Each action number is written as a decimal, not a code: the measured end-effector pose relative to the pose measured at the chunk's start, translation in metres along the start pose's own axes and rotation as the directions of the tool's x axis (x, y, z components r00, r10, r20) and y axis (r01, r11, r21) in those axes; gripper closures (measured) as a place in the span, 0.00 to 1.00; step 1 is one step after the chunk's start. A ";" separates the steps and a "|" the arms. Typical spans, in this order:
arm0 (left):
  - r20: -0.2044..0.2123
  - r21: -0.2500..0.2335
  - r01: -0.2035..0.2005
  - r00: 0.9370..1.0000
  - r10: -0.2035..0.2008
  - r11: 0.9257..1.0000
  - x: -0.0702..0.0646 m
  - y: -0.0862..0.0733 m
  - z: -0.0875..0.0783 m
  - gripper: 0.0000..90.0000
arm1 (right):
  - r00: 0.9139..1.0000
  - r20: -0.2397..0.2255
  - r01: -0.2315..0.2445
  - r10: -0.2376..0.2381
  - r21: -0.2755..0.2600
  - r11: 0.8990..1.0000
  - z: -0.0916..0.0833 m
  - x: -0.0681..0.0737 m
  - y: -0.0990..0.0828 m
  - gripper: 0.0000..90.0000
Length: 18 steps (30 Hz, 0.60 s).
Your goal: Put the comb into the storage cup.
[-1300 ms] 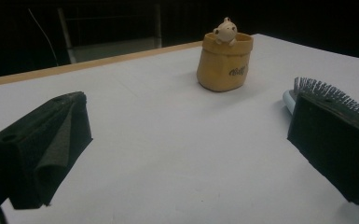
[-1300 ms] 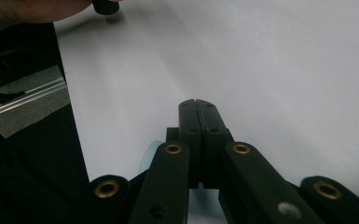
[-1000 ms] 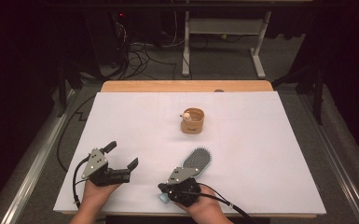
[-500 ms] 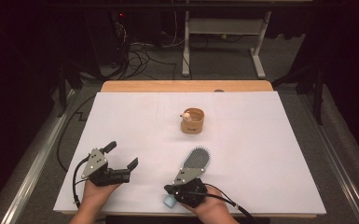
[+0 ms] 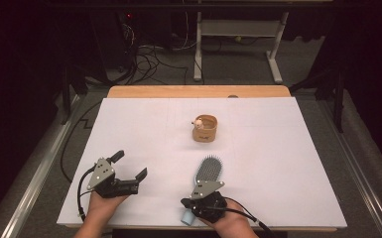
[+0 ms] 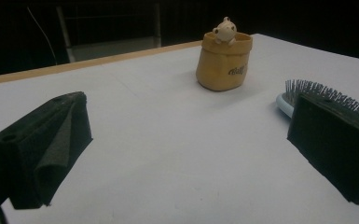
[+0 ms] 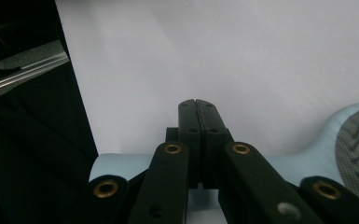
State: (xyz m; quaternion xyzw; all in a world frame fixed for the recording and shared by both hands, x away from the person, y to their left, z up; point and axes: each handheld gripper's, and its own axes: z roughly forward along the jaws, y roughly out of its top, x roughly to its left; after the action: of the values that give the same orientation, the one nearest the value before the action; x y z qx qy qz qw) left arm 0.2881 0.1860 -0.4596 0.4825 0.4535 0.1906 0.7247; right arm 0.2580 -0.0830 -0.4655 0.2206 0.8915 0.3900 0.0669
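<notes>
Not much has changed: the right gripper [image 7: 198,105] has crept a bit along the brush [image 5: 209,169] handle at bottom centre. Its jaws are pressed flat together over the handle with nothing between them, so I'd say no grab yet. The left gripper [image 5: 130,164], lower left, is wide open and empty. White counter [image 5: 287,163], small pouch [image 5: 205,128] mid-frame, dark room, cables [image 5: 149,54] behind.

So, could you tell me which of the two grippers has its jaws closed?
The right gripper, the one over the light-blue hairbrush handle: its jaws meet with no gap. The left gripper has its jaws spread wide, with bare table between them.
</notes>
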 end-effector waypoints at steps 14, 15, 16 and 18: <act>0.001 -0.001 0.004 1.000 -0.004 1.000 0.001 0.000 0.000 0.01 | 1.000 0.019 -0.002 0.002 0.009 1.000 -0.017 -0.010 -0.011 1.00; 0.000 0.000 0.004 1.000 -0.004 1.000 0.001 0.000 0.000 0.01 | 1.000 0.020 -0.004 0.004 0.010 1.000 -0.018 -0.010 -0.012 1.00; 0.000 -0.001 0.002 1.000 -0.002 1.000 0.001 0.000 0.000 0.01 | 1.000 0.023 -0.004 0.004 0.011 1.000 -0.019 -0.011 -0.012 1.00; -0.001 -0.002 0.001 1.000 -0.001 1.000 0.001 0.000 0.000 0.01 | 1.000 0.025 -0.005 0.005 0.011 1.000 -0.021 -0.012 -0.014 1.00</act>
State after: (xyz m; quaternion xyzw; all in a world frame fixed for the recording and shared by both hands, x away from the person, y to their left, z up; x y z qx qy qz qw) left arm 0.2887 0.1868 -0.4599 0.4815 0.4537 0.1911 0.7251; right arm 0.2580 -0.1108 -0.4618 0.2281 0.8921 0.3827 0.0756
